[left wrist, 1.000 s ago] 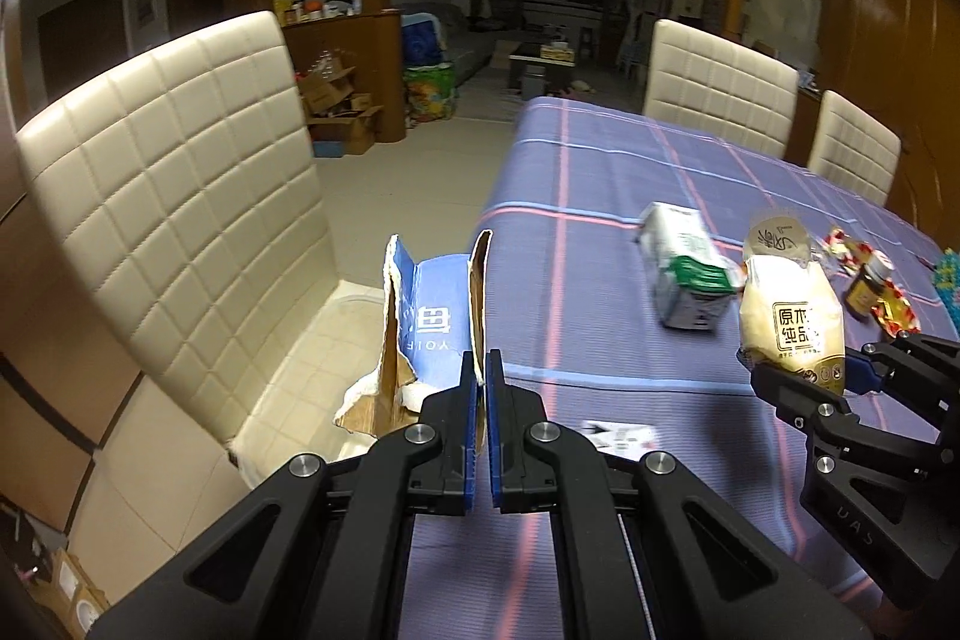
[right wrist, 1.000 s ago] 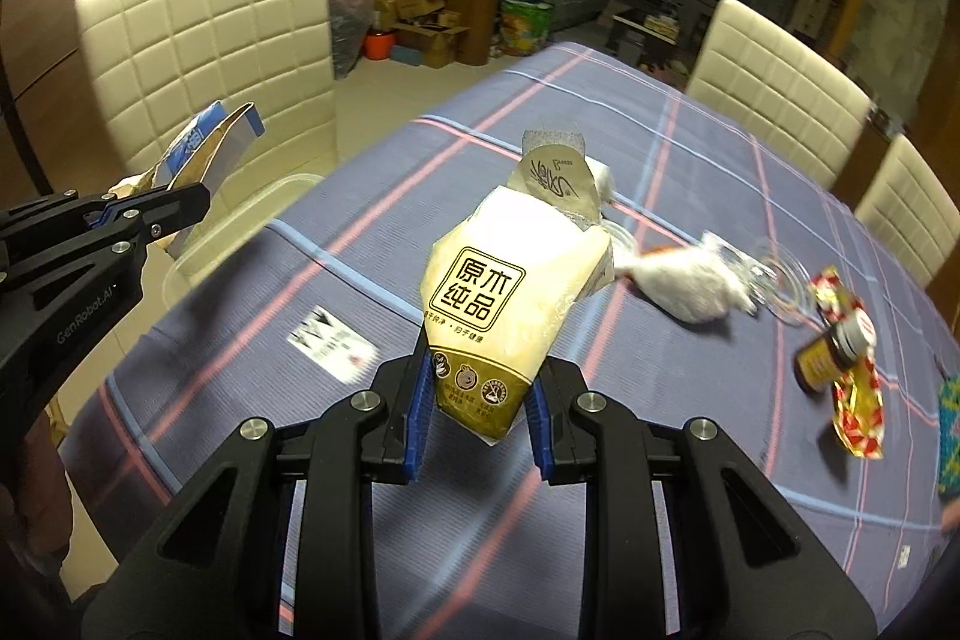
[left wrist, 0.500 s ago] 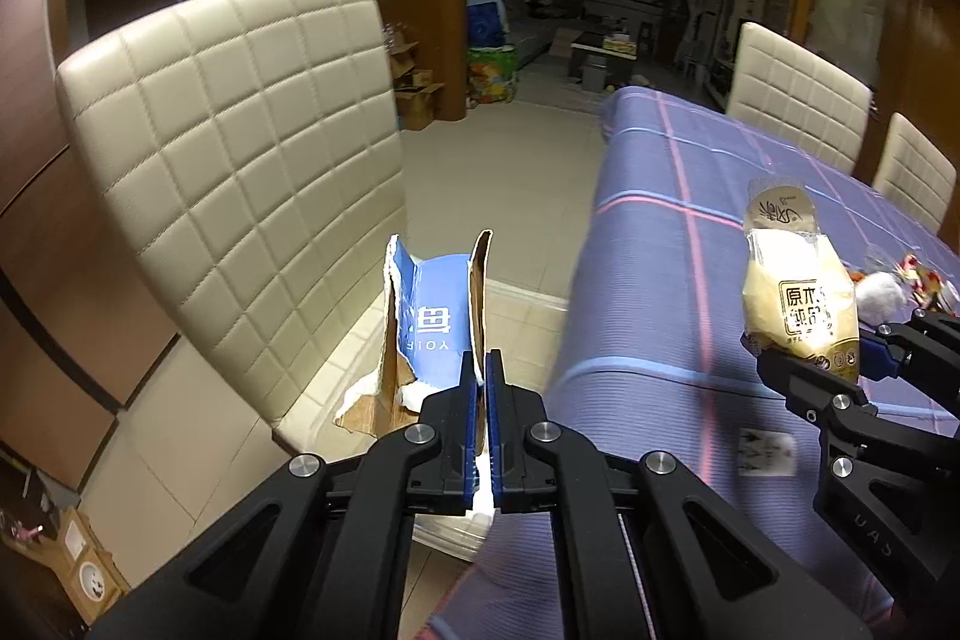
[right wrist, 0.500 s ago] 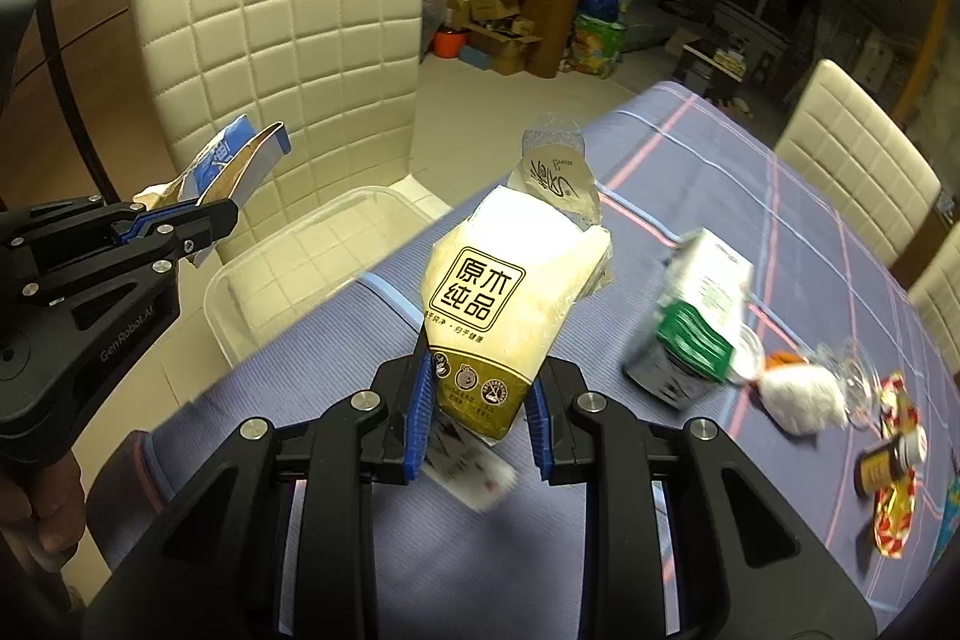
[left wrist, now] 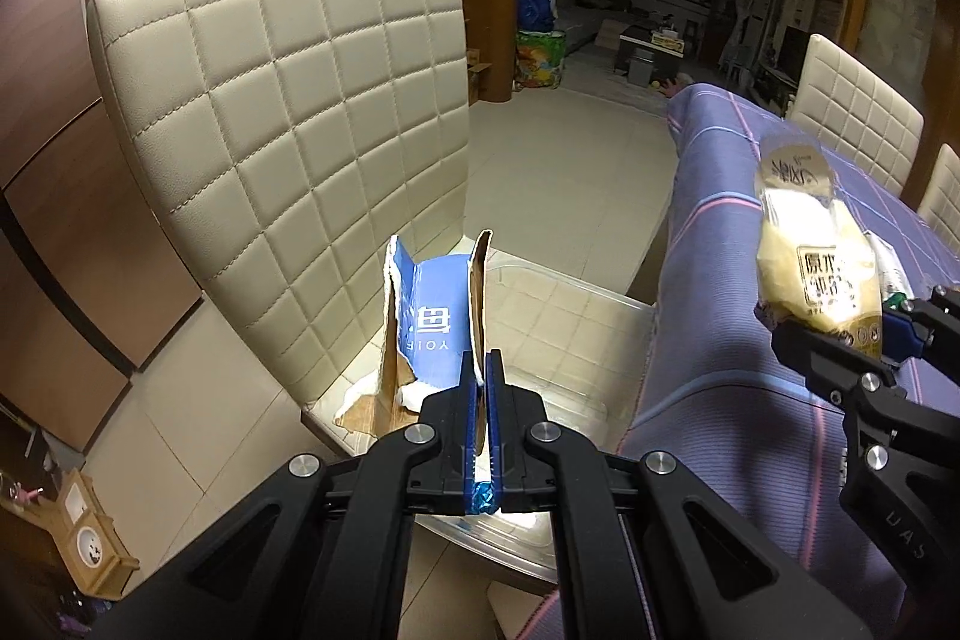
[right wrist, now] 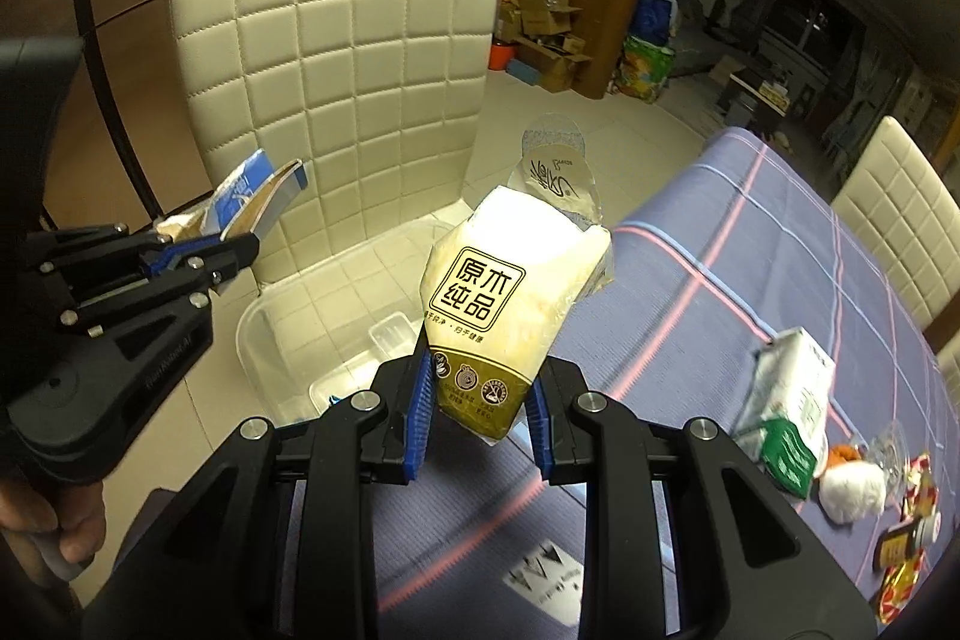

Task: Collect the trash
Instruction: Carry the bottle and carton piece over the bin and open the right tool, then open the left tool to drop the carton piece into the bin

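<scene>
1. Whereas a second ago both views looked down the length of the table (right wrist: 780,280), your two grippers now sit over its near end, facing the cream quilted chair (left wrist: 288,112).
2. Clear plastic bin (right wrist: 312,340) on the chair seat was barely in frame earlier; now it lies below and ahead of both tools, its far rim against the chair back.
3. Your left gripper (left wrist: 480,370) is clamped on the torn blue cardboard carton (left wrist: 432,322), jaws pressed flat together on one flap; grip unchanged. Carton hangs above the bin's left side.
4. Your right gripper (right wrist: 477,388) pinches the bottom of the yellow tissue pack (right wrist: 510,292), pack standing upright between the pads; grip unchanged. Pack is over the table edge, just beside the bin.
5. Left behind on the cloth: green-and-white carton (right wrist: 792,400), white wad (right wrist: 852,484), small brown bottle (right wrist: 900,544), red-gold wrapper (right wrist: 900,586); bottle and wrapper are cut off by the frame edge.
6. Bin contents hard to read: one small clear tray-like piece shows, the rest sits behind the right gripper.
7. Only a fingertip of your left hand (right wrist: 66,520) shows.
</scene>
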Demonstrator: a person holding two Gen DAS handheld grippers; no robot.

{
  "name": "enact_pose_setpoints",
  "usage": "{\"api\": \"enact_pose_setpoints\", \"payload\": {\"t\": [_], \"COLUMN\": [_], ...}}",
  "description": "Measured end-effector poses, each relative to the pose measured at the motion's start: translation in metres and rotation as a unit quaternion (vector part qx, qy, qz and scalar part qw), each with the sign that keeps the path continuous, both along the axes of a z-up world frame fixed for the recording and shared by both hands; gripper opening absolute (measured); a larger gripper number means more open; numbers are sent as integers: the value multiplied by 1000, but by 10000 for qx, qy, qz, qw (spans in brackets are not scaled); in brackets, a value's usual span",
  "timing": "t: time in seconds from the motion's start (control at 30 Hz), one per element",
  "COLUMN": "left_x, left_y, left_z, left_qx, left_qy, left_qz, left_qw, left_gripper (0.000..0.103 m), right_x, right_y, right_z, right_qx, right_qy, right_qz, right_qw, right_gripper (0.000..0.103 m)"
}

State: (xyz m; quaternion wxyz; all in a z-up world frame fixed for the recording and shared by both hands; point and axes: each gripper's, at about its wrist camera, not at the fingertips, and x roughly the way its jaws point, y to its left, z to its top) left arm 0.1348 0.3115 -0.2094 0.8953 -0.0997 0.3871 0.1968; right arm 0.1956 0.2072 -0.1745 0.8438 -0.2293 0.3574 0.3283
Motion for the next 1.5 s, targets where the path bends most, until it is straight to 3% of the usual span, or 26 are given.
{"api": "enact_pose_setpoints", "payload": {"t": [0.4, 0.43, 0.47, 0.53, 0.67, 1.5], "left_x": [7, 8, 8, 9, 10, 33], "left_y": [10, 11, 11, 11, 10, -2], "left_z": [-11, -11, -11, -12, -13, -4], "left_qx": [-80, -80, -81, -103, -139, -96], "left_qy": [120, 124, 129, 143, 175, 150], "left_qz": [88, 86, 86, 86, 80, -119], "left_qw": [9999, 9999, 9998, 9998, 9997, 9998], "left_gripper": [3, 4, 4, 4, 4, 7], "right_x": [15, 18, 20, 22, 19, 27], "right_y": [17, 18, 16, 11, 4, -14], "right_z": [-8, -11, -12, -11, -7, -9], "right_qx": [-19, -42, -50, 74, 93, 109], "right_qy": [52, 144, 199, 140, -80, -4], "right_qz": [-77, -98, -122, -250, -307, -712], "right_qw": [10000, 9998, 9997, 9996, 9995, 9974], "right_gripper": [30, 39, 60, 79, 78, 78]}}
